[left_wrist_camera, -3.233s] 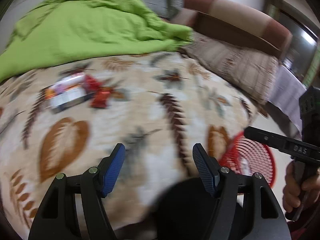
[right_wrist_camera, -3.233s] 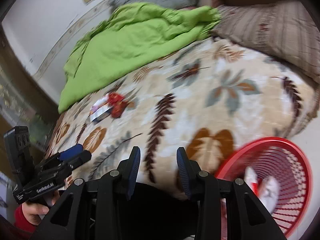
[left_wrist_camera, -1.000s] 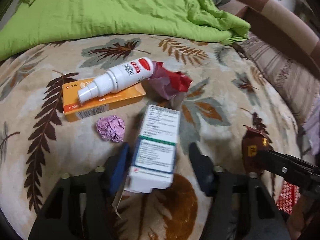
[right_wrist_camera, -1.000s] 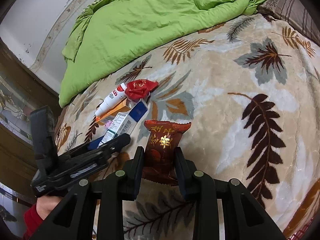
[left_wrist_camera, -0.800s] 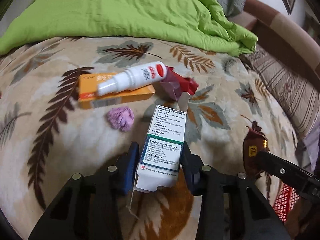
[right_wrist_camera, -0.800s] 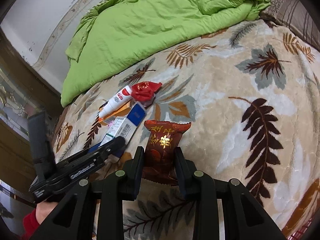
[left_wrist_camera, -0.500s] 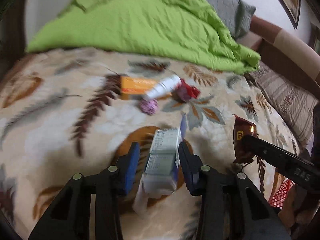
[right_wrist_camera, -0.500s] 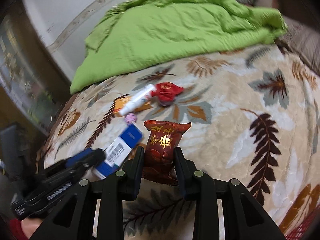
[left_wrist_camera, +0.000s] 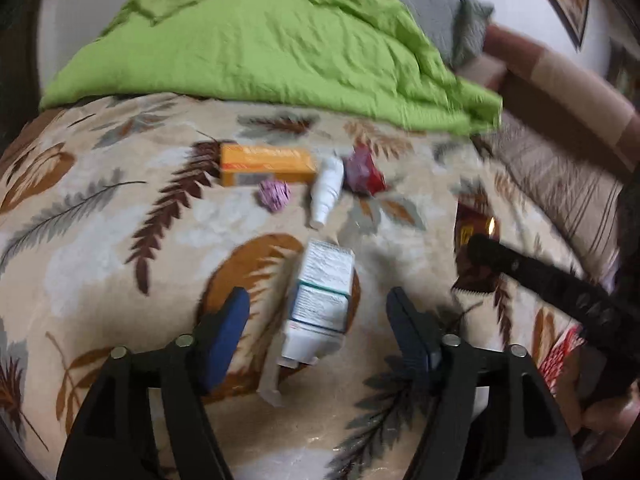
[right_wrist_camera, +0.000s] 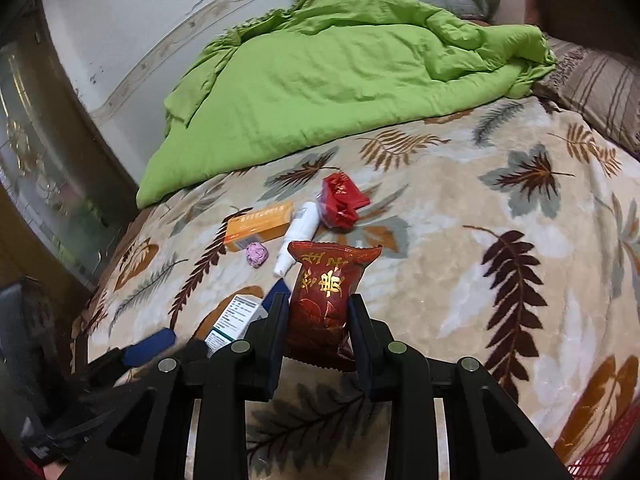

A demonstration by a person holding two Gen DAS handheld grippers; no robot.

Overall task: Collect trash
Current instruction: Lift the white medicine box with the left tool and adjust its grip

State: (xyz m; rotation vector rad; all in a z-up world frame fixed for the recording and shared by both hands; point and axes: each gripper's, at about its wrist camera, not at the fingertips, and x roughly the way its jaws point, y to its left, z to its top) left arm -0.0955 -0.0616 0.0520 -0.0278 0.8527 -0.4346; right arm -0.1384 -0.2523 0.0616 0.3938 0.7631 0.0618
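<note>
A white-and-green medicine box (left_wrist_camera: 322, 300) sits loose between the jaws of my left gripper (left_wrist_camera: 316, 304), which are opening, with gaps on both sides of it. My right gripper (right_wrist_camera: 318, 304) is shut on a dark red snack packet (right_wrist_camera: 328, 284) with gold characters, held above the leaf-patterned blanket (right_wrist_camera: 460, 248). Further back on the blanket lie an orange box (left_wrist_camera: 266, 164), a white bottle (left_wrist_camera: 328, 192), a pink crumpled ball (left_wrist_camera: 274, 196) and a red wrapper (left_wrist_camera: 362, 172). In the left wrist view the right gripper's finger (left_wrist_camera: 520, 268) and packet (left_wrist_camera: 476, 216) show at the right.
A rumpled green quilt (left_wrist_camera: 260, 48) covers the far half of the bed. A striped pillow (right_wrist_camera: 600, 76) lies at the right. A red mesh basket (left_wrist_camera: 560, 356) shows past the bed's near right edge. A person's hand (left_wrist_camera: 608, 412) grips the right tool.
The left gripper closed on the medicine box and pulled back from the pile with it; its jaws have now spread and the box is loose between them. The right gripper keeps its packet.
</note>
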